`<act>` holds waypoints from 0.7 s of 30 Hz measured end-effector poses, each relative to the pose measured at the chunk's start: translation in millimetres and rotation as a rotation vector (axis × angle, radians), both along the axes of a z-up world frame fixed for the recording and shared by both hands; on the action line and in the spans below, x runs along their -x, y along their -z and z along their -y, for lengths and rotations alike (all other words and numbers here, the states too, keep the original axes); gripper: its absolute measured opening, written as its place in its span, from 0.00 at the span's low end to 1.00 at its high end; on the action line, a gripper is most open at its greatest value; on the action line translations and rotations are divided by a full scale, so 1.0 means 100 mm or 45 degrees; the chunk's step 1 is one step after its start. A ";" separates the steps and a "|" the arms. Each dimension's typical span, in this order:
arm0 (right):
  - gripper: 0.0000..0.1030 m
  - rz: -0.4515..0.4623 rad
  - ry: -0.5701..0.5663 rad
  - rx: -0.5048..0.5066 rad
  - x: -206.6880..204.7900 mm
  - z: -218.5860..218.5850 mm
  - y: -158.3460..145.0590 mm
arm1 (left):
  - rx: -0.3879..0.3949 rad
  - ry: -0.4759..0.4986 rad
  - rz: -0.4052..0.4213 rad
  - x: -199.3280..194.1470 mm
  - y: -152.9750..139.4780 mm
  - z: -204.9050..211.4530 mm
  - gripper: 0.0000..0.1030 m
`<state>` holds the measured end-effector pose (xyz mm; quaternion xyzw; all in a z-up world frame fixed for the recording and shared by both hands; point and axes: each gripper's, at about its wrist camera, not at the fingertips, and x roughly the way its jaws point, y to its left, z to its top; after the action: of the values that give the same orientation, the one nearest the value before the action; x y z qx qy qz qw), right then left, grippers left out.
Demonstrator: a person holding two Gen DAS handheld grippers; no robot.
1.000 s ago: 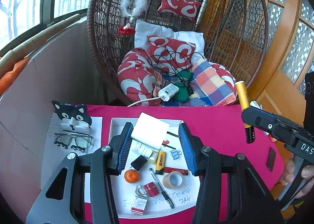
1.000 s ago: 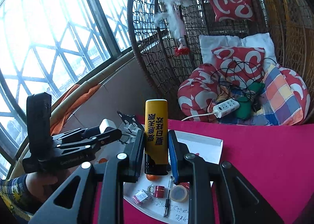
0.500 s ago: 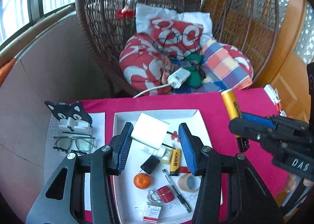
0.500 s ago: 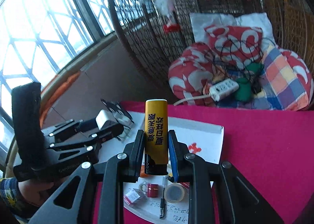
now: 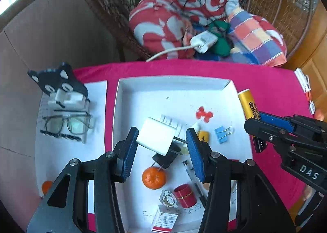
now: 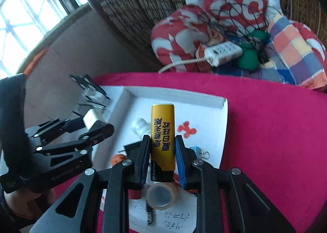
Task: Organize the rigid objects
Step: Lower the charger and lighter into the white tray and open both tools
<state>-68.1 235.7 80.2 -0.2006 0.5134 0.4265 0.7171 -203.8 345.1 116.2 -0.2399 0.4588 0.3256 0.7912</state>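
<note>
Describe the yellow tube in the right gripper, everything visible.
The yellow tube is a slim cylinder with a glossy yellow body, black printed characters along its length, a pale flat top and a black lower end. The right gripper is shut on it, one pad on each side of its lower half, so most of the yellow part sticks out beyond the fingertips. In the left wrist view it is tilted over the right rim of the white tray. Nothing else appears to touch it.

Magenta tablecloth (image 5: pixel 265 81), white tray (image 5: pixel 122 110), yellow tube (image 6: pixel 162 130), plaid cushion (image 5: pixel 257 39), orange mandarin (image 5: pixel 153 177)
</note>
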 end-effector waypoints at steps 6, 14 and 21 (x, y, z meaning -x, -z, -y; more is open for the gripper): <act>0.22 -0.031 0.022 0.081 -0.05 -0.03 0.27 | 0.070 -0.030 -0.056 0.00 0.21 -0.04 0.46; 0.22 -0.021 0.038 0.161 -0.09 -0.03 0.44 | 0.180 -0.024 -0.103 -0.06 0.45 0.05 0.46; 0.23 0.030 0.032 0.177 -0.02 -0.02 0.41 | 0.214 -0.010 -0.078 -0.08 0.46 0.09 0.48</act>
<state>-66.0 237.7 38.9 -0.2487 0.5357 0.3783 0.7127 -196.2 335.6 70.7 -0.2971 0.5077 0.2960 0.7525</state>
